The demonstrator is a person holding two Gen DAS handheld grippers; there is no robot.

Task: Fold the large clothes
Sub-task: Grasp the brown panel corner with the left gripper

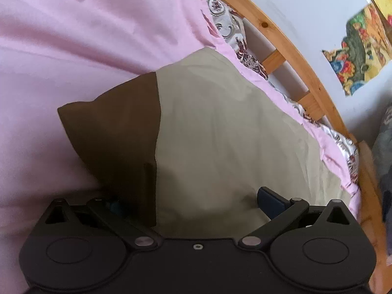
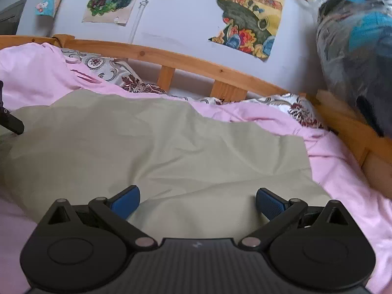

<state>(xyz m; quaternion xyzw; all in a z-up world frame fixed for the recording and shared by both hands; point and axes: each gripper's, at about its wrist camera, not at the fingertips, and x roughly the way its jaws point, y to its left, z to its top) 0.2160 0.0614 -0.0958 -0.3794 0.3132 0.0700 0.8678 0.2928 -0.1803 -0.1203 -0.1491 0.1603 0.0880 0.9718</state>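
A large beige garment [image 1: 220, 134] lies spread on the pink bedsheet [image 1: 73, 49], with a dark brown sleeve or panel [image 1: 117, 127] at its left side. My left gripper [image 1: 196, 201] is open and low over the garment; its right blue pad [image 1: 269, 199] shows, and the left pad is hidden behind the brown cloth. In the right wrist view the same beige garment [image 2: 159, 147] lies flat with creases. My right gripper [image 2: 197, 202] is open and empty just above the garment's near edge. A bit of the left gripper [image 2: 12, 122] shows at that view's left edge.
A wooden bed rail [image 2: 183, 58] runs along the far side, with a patterned floral cloth [image 2: 110, 73] tucked by it. Posters [image 2: 250, 17] hang on the white wall. A plastic-wrapped bundle [image 2: 355, 49] stands at the right. The pink sheet [image 2: 343, 171] surrounds the garment.
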